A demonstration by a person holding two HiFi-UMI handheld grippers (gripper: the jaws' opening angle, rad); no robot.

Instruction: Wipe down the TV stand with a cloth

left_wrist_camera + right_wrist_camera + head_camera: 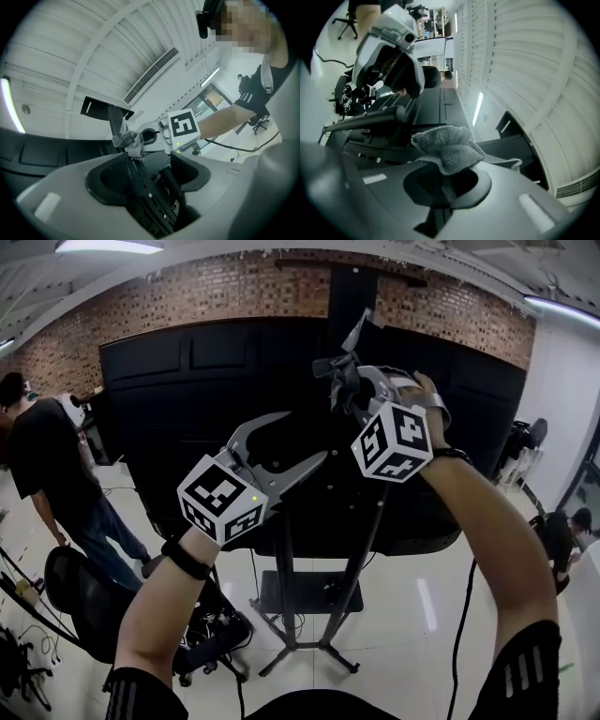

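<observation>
Cloth (447, 150), grey and knitted, sits bunched in the right tool (352, 352), whose jaws are closed on its middle so that the folds fan out above them. The head view shows that tool lifted high, in front of the upper edge of the large black screen panel (216, 381) that the TV stand (286, 587) carries. Whether the cloth touches the panel or its mount cannot be told.

The stand's black uprights run down to a splayed base on the pale tiled floor (422, 615), with a small dark shelf low between them.

The left tool (286, 442) is held lower and to the left of the right one, its two silver jaws spread wide with nothing gripped. Its own view shows a black perforated rail of the stand running past them.

At the far left a person (47, 465) in dark clothes stands beside a black office chair (80, 596). A brick wall (216, 292) rises behind the panel.
</observation>
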